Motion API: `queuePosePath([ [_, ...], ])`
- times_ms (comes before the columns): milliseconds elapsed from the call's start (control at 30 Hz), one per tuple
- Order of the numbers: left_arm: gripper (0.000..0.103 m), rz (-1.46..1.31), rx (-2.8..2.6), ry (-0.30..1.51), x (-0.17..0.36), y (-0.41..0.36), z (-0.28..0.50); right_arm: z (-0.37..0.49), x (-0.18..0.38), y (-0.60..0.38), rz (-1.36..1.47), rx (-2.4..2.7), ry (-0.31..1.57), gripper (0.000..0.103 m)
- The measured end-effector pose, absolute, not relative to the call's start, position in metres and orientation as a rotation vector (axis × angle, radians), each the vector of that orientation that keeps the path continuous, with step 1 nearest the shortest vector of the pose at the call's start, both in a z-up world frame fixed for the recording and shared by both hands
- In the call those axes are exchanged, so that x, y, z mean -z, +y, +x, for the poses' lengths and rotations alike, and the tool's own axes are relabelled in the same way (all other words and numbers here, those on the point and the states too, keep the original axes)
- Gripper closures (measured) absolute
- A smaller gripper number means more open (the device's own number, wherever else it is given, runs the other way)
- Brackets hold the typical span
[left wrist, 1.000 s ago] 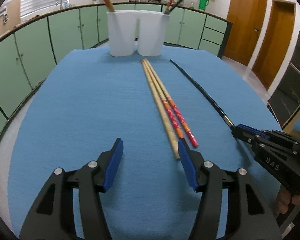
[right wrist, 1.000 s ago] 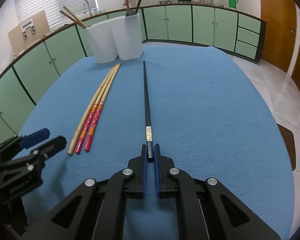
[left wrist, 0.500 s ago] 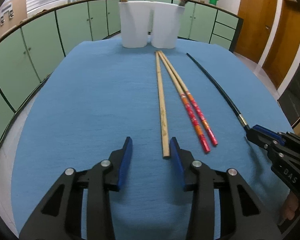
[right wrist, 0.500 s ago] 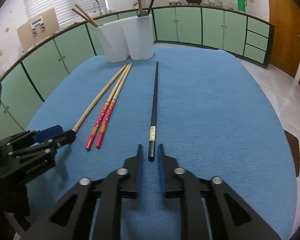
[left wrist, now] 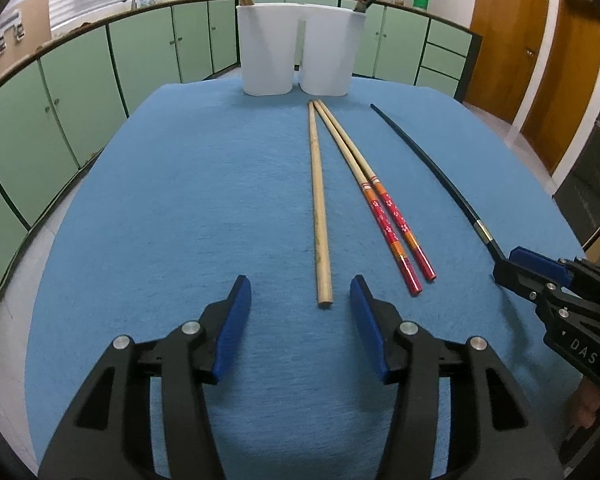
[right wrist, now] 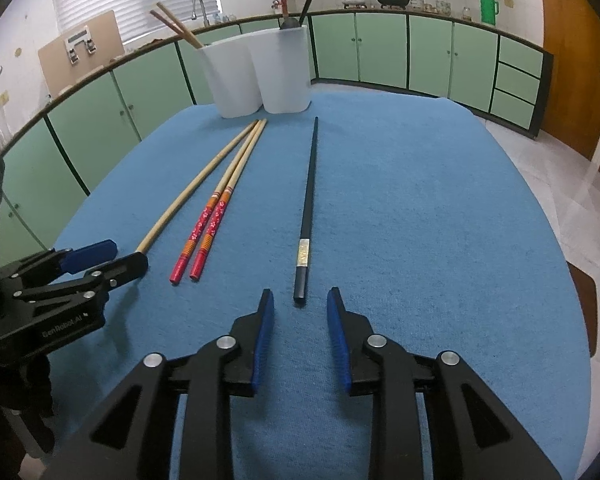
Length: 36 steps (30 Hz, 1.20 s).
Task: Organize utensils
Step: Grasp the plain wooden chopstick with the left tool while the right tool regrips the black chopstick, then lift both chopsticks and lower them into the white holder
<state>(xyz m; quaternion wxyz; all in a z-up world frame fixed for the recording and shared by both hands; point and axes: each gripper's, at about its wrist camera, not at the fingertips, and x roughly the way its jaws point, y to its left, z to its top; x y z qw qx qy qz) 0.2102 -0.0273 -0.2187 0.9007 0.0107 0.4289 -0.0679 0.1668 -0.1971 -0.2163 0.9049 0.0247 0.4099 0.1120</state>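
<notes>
The blue tablecloth looks like matt, slightly fuzzy fabric. The plain chopstick is bare matt wood, the red-ended pair painted and patterned, the black chopstick smooth and glossy with a metallic band. The white holder looks like smooth plastic.

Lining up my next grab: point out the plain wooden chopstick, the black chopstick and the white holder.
plain wooden chopstick (left wrist: 318, 208), left wrist view, mid-shaft.
black chopstick (right wrist: 306, 216), right wrist view, mid-shaft.
white holder (left wrist: 266, 50), left wrist view, left cup's front wall.
</notes>
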Motion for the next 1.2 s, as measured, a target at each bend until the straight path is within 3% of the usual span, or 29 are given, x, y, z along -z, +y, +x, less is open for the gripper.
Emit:
queuePosePath([
  [100, 0.056, 0.028, 0.146, 0.888, 0.219, -0.029, 0.210, 0.169, 0.216, -0.197, 0.048, -0.219, 0.848, 0.078],
  [167, 0.063, 0.026, 0.158, 0.888, 0.219, -0.030, 0.213, 0.171, 0.217, -0.196, 0.044, -0.207, 0.852, 0.088],
  [233, 0.074, 0.037, 0.165, 0.888, 0.219, -0.033, 0.212, 0.172, 0.218, -0.196, 0.041, -0.209, 0.854, 0.096],
  [367, 0.096, 0.066, 0.173, 0.885, 0.219, -0.041, 0.211, 0.171, 0.218, -0.194, 0.021, -0.200, 0.852, 0.096],
  [667, 0.097, 0.029, 0.177, 0.866, 0.207, -0.034, 0.204, 0.167, 0.203, -0.197, 0.003, -0.202, 0.832, 0.097],
  [1200, 0.097, 0.025, 0.197, 0.597, 0.086, -0.020, 0.184, 0.165, 0.095, -0.214, -0.007, -0.210, 0.648, 0.097],
])
